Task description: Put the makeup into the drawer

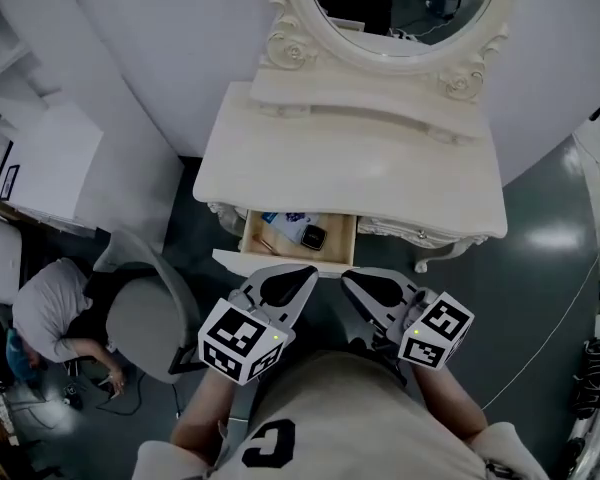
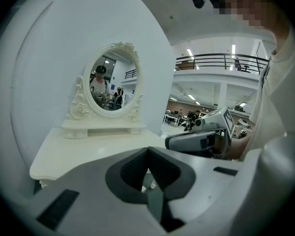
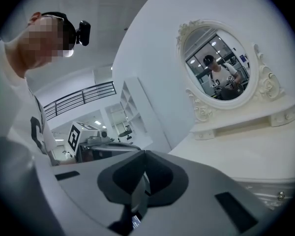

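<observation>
The drawer (image 1: 280, 264) of the cream dressing table (image 1: 350, 168) stands pulled open. Inside it lie makeup items: a blue pack (image 1: 285, 218), a small dark compact (image 1: 314, 236) and a thin stick (image 1: 267, 244). My left gripper (image 1: 305, 271) is shut and empty, its tips just in front of the drawer's front panel. My right gripper (image 1: 348, 278) is shut and empty beside it, a little to the right. In the left gripper view the closed jaws (image 2: 147, 151) point at the table top (image 2: 88, 149). In the right gripper view the closed jaws (image 3: 144, 154) point past the table's left end.
An oval mirror (image 1: 400, 8) in a carved frame stands at the back of the table. A grey chair (image 1: 145, 323) and a crouched person (image 1: 50, 313) are to the left on the dark floor. White shelving (image 1: 40, 158) lines the left wall.
</observation>
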The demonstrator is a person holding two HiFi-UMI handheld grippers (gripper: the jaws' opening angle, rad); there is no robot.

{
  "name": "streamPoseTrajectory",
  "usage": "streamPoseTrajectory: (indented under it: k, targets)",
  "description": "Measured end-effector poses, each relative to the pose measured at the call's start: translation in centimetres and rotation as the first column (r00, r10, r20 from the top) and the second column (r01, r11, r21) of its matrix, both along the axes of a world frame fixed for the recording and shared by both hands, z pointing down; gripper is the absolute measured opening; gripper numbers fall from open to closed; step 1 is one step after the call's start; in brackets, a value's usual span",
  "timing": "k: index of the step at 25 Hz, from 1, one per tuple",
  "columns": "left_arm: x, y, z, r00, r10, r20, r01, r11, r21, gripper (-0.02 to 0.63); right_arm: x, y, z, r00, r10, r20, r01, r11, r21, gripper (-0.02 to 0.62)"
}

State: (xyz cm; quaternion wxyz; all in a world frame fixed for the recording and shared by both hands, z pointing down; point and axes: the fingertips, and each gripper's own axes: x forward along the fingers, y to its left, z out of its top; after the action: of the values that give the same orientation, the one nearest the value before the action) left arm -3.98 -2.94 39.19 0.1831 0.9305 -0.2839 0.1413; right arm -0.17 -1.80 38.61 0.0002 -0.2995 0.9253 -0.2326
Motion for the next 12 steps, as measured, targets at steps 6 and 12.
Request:
streamPoseTrajectory:
  k: [6,12]
  targets:
    - [6.6,3.1,-0.8,0.999,0.025,0.029,-0.026,0.999,0.027,0.055,6.8,3.1,-1.5,0.996,0.031,0.087,-0.032,0.999,0.002,0.028]
    - [11.2,6.5,-0.8,0.998,0.011,0.064,-0.013,1.000,0.025,0.055,11.8,6.4,-2.3,0.988,0.033,0.148,-0.035,0.999,0.017,0.028]
